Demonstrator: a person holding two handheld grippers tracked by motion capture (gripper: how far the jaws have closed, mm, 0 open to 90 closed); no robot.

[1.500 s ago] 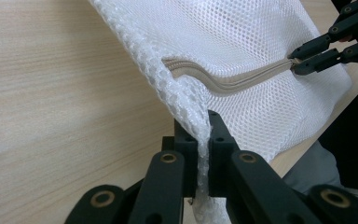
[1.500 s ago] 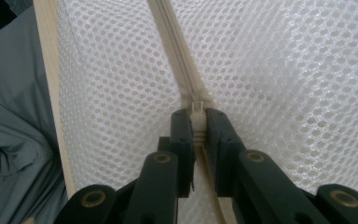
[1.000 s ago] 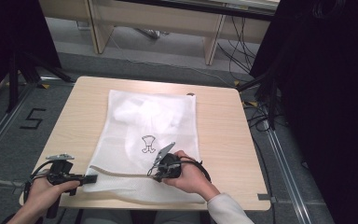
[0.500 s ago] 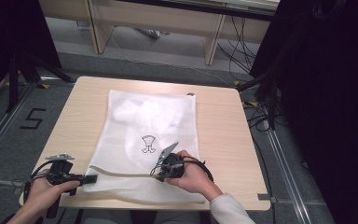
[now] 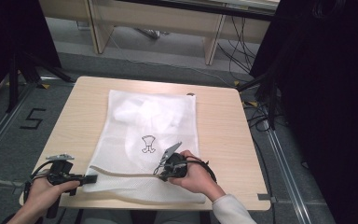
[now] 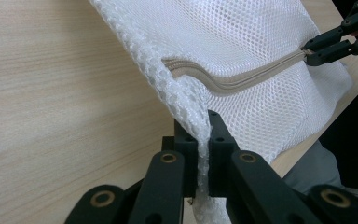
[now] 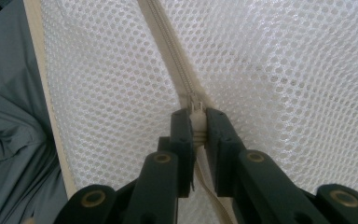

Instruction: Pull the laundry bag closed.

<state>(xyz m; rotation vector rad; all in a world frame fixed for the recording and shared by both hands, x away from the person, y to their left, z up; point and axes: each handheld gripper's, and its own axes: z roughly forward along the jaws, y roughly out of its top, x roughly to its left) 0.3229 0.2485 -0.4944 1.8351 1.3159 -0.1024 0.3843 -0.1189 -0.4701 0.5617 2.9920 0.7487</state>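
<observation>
White mesh laundry bag: flat on wooden table, near edge overhanging. Left gripper: jaws clamped on bag's near-left corner. Right gripper: jaws pinching beige zipper pull mid-way along zipper.

A white mesh bag lies flat on the wooden table. The left gripper meets its near left corner; the right gripper rests on its near edge.
</observation>
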